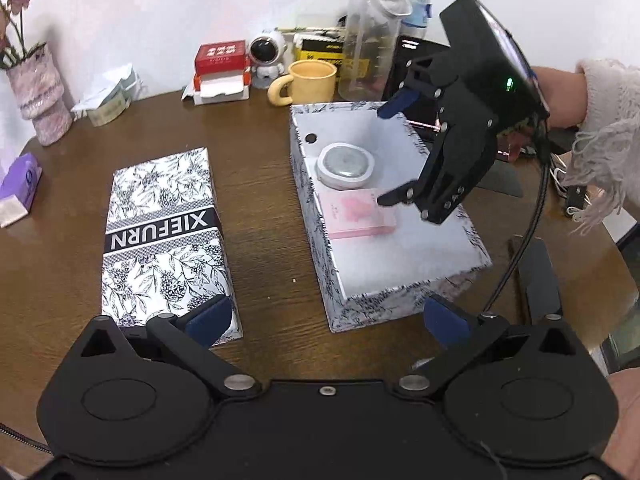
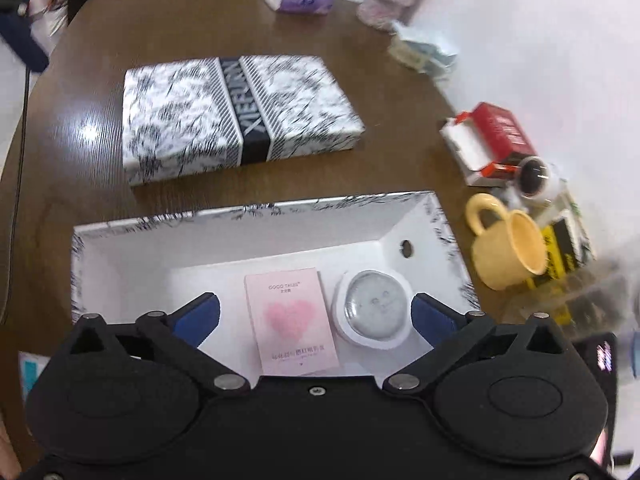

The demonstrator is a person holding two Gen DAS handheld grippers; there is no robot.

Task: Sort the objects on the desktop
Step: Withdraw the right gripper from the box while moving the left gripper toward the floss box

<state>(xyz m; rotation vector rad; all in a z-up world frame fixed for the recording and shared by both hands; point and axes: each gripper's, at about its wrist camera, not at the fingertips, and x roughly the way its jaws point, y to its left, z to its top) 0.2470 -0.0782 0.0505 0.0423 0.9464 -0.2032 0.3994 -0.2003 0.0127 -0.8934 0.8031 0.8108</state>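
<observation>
An open patterned box (image 1: 314,216) stands on the brown table, white inside. In it lie a pink heart-printed card box (image 1: 360,214) and a round white compact (image 1: 346,164). The lid (image 1: 160,240), marked XIEFURN, lies flat to the left. My right gripper (image 1: 390,156) hovers over the box's right side, open and empty. My left gripper (image 1: 328,320) is open at the near edge, between lid and box, holding nothing. In the right wrist view my right gripper (image 2: 316,316) spreads above the pink card box (image 2: 292,316) and compact (image 2: 374,308); the box rim (image 2: 256,210) and lid (image 2: 236,116) lie beyond.
Along the wall stand a yellow mug (image 1: 308,82), a red and white box (image 1: 220,68), an astronaut figure (image 1: 268,52), a clear bottle (image 1: 372,40) and a pink vase (image 1: 38,92). A purple tissue pack (image 1: 18,184) lies far left. A sleeved hand (image 1: 600,120) holds the right gripper.
</observation>
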